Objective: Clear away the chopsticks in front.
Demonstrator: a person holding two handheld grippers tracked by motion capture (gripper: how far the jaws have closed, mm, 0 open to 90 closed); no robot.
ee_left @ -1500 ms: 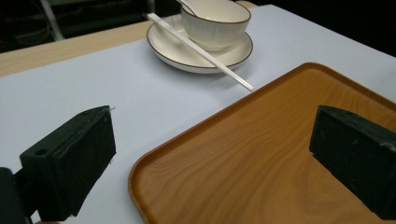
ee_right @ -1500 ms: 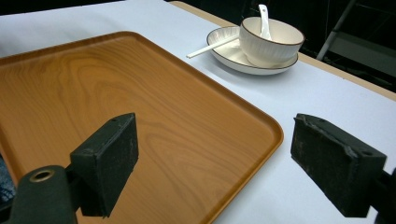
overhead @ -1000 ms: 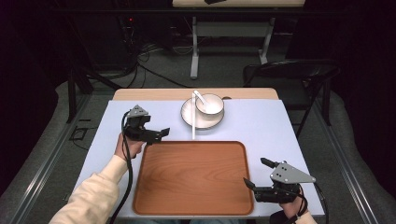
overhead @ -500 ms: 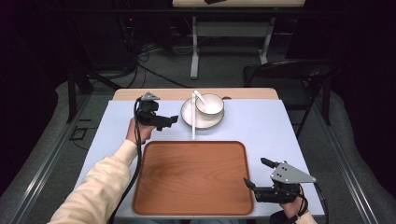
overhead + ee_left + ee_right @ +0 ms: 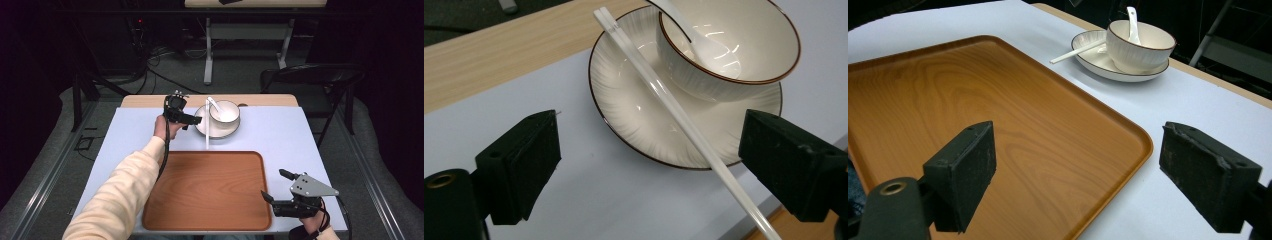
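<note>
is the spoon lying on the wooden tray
No, the spoon rests inside the bowl on the plate; the tray sits apart.

1 bowl (image 5: 224, 111), 1 plate (image 5: 210, 131) under it, 1 spoon (image 5: 215, 106) in bowl, 1 wooden tray (image 5: 207, 190). Chopsticks (image 5: 674, 107): looks like 2, pressed together, hard to separate. 2 tongs: left (image 5: 194, 121), right (image 5: 274, 186).

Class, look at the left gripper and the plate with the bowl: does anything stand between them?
Nothing visible blocks the left gripper from the plate. Its open jaws, just narrowing, face the rim; the chopsticks lie across the plate.
</note>
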